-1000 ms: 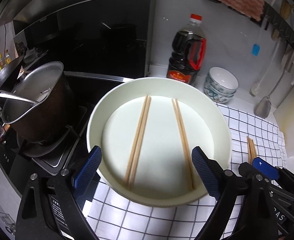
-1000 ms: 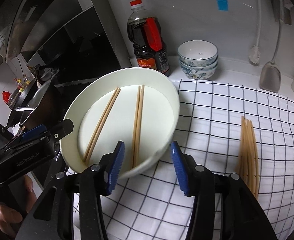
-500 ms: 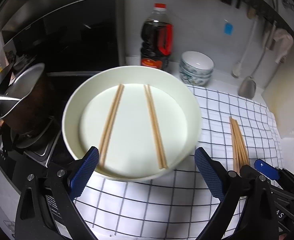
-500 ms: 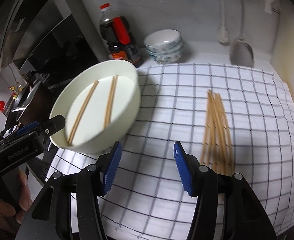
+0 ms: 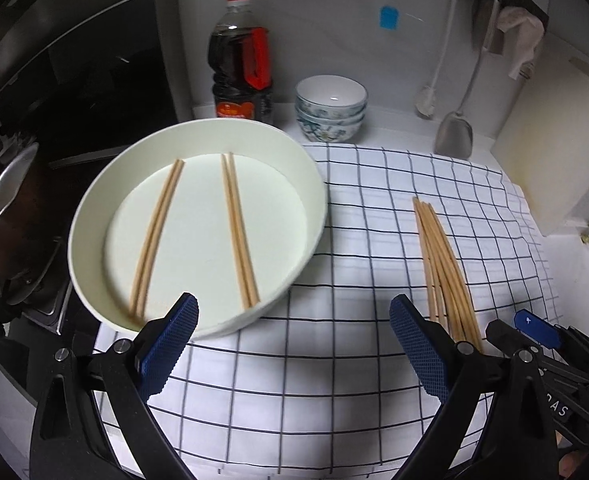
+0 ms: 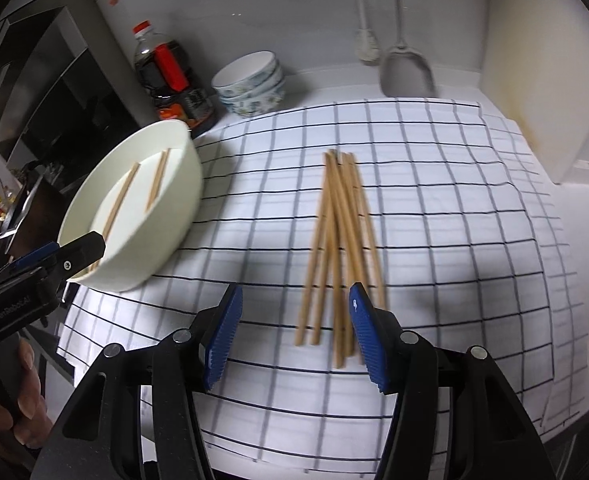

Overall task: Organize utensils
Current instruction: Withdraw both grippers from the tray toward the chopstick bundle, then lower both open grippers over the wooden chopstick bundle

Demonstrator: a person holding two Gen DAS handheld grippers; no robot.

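Both the right gripper (image 6: 294, 328) and left gripper (image 5: 294, 344) gape empty; centre right over one pair's near ends in the loose chopsticks (image 6: 340, 248) mid-cloth.

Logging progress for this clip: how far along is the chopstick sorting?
Done: two pairs of chopsticks lie in the white bowl. In hand: nothing; the right gripper is open above the near ends of the loose chopsticks, and the left gripper is open and empty. Left: that whole bundle on the checked cloth.
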